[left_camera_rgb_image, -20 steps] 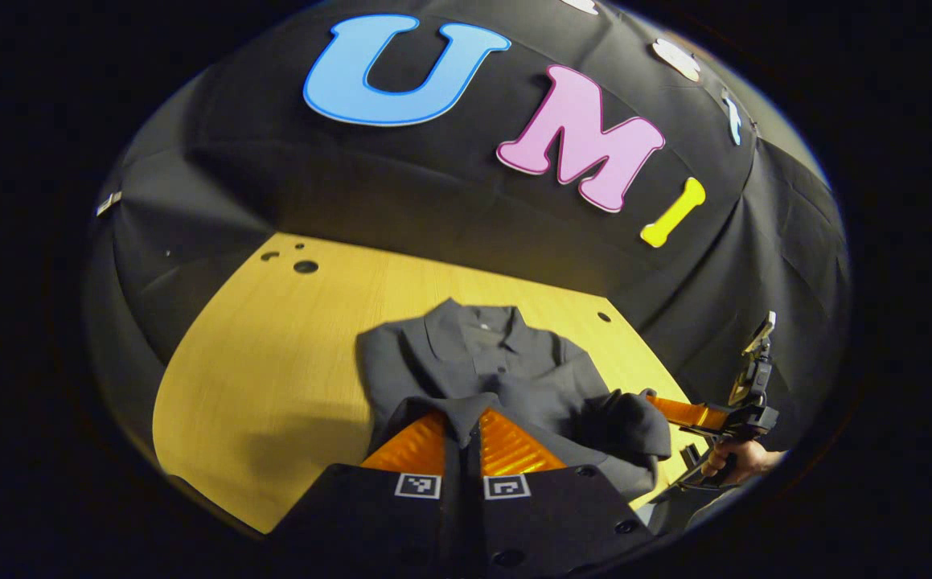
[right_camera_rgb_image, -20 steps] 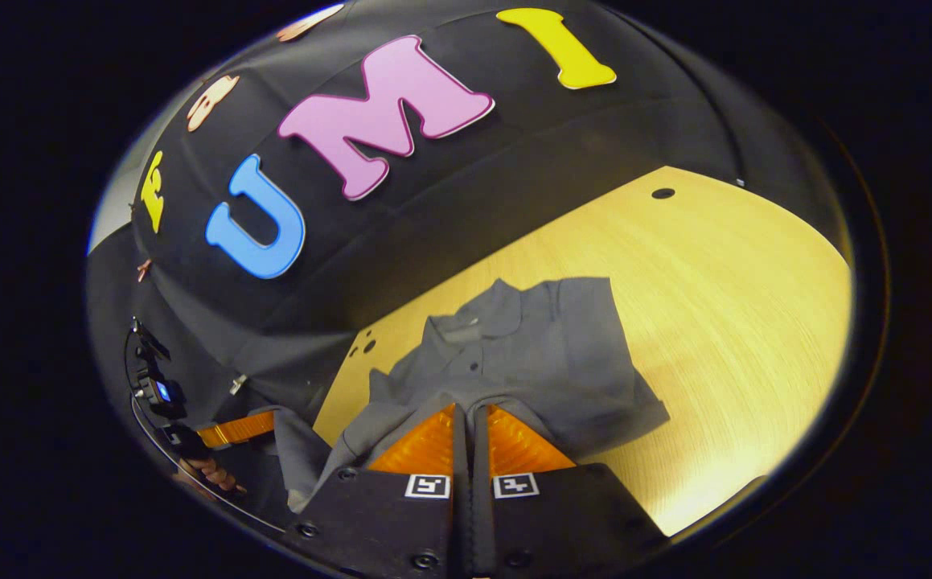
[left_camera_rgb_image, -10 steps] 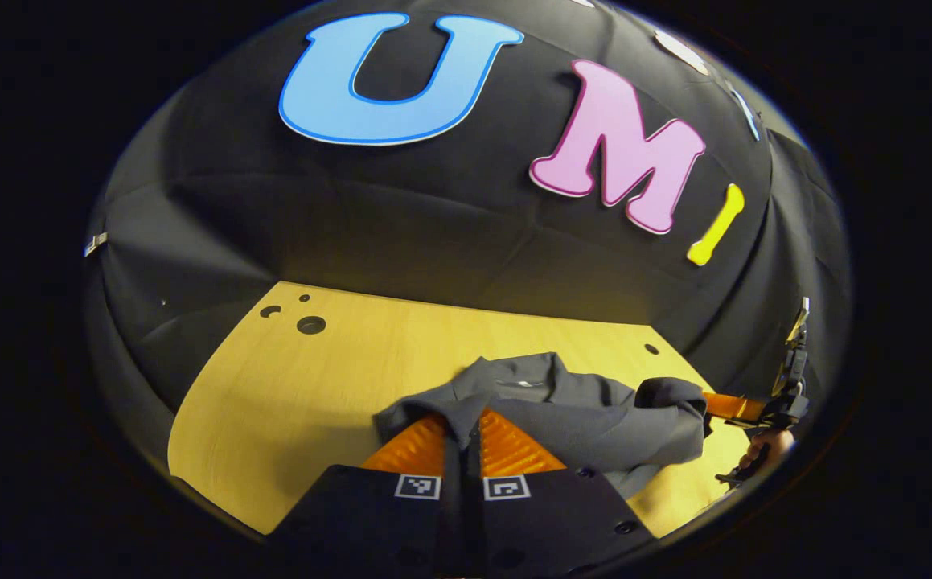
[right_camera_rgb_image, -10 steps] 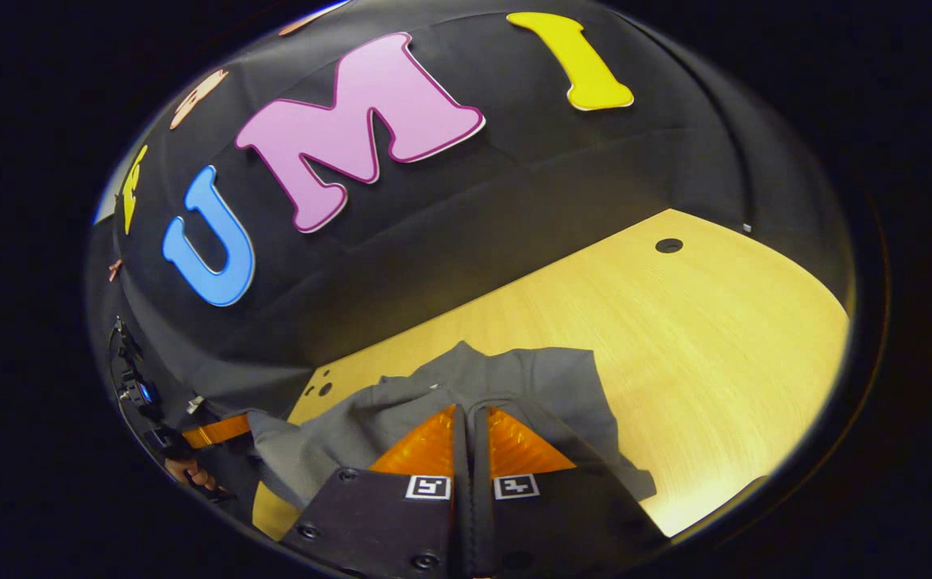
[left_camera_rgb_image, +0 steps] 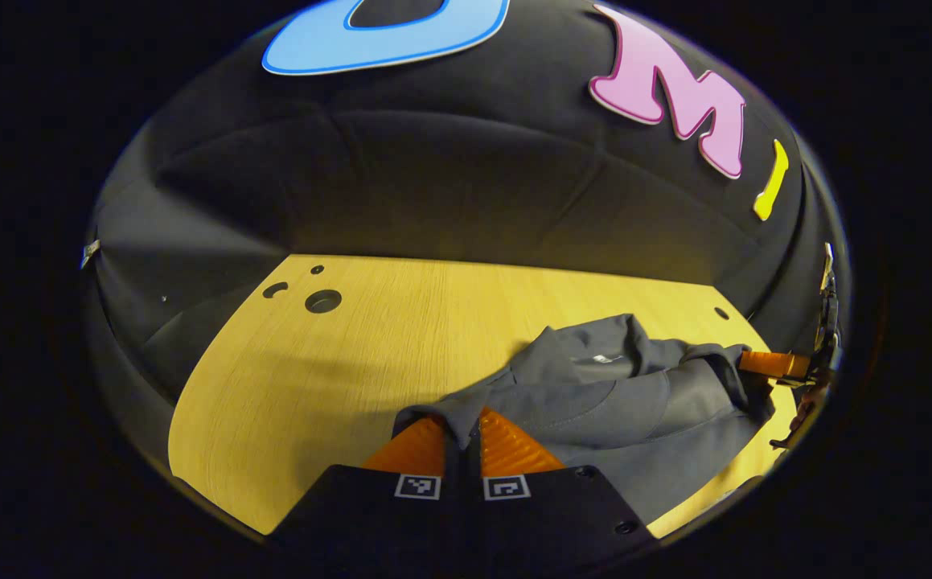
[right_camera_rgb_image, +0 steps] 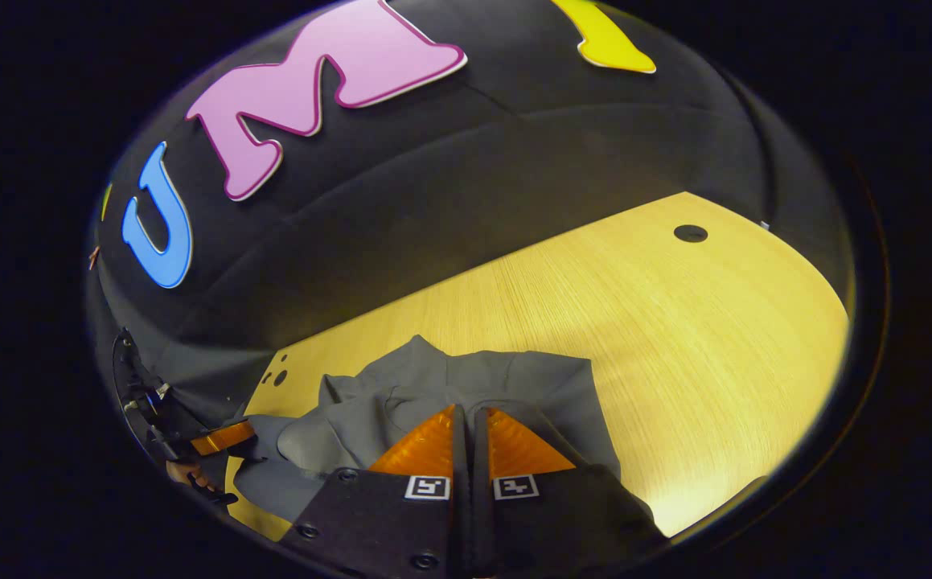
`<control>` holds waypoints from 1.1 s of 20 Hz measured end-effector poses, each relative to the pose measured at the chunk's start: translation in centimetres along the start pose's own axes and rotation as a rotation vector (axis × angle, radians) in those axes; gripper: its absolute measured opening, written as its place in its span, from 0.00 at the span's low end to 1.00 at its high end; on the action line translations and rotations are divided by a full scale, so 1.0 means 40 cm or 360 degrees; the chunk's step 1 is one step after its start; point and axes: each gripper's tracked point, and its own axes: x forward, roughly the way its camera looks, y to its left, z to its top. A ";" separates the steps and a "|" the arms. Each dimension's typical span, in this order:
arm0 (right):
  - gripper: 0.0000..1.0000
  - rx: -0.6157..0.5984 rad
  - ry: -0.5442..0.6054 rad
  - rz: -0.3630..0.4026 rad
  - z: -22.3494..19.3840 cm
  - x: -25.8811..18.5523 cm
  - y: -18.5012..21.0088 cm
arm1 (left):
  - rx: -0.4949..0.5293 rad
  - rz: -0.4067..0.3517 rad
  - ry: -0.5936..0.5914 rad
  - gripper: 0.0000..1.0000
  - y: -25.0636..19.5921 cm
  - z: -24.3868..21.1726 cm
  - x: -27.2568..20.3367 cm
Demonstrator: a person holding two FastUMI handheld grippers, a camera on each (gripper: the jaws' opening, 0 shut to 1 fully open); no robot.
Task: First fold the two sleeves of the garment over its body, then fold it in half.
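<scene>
Wooden desk (left_camera_rgb_image: 289, 378), black booth cloth behind. Grey garment (left_camera_rgb_image: 618, 402) lies bunched mid-fold on it, hem corners pinched in closed jaws of left gripper (left_camera_rgb_image: 463, 430) and right gripper (right_camera_rgb_image: 468, 426). Risk: uneven release leaves a crooked fold.

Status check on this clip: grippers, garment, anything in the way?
Left gripper and right gripper: jaws pinched on the garment. Hem edge carried over the body toward the collar, half-fold underway. Table ahead unobstructed.

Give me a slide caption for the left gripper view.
Left gripper pinching the grey garment's hem over the wooden table, right gripper gripping its far edge.
</scene>
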 end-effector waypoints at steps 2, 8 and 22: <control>0.08 0.0040 0.0080 -0.0028 -0.027 0.034 -0.021 | 0.0016 0.0047 0.0039 0.06 0.003 -0.017 0.027; 0.71 0.0152 0.0124 0.0016 -0.026 0.053 -0.016 | 0.0043 0.0088 0.0154 0.14 -0.011 -0.067 0.057; 0.98 -0.0158 -0.0162 0.0138 0.072 -0.338 0.076 | -0.0008 -0.0035 -0.0172 0.96 -0.103 0.004 -0.334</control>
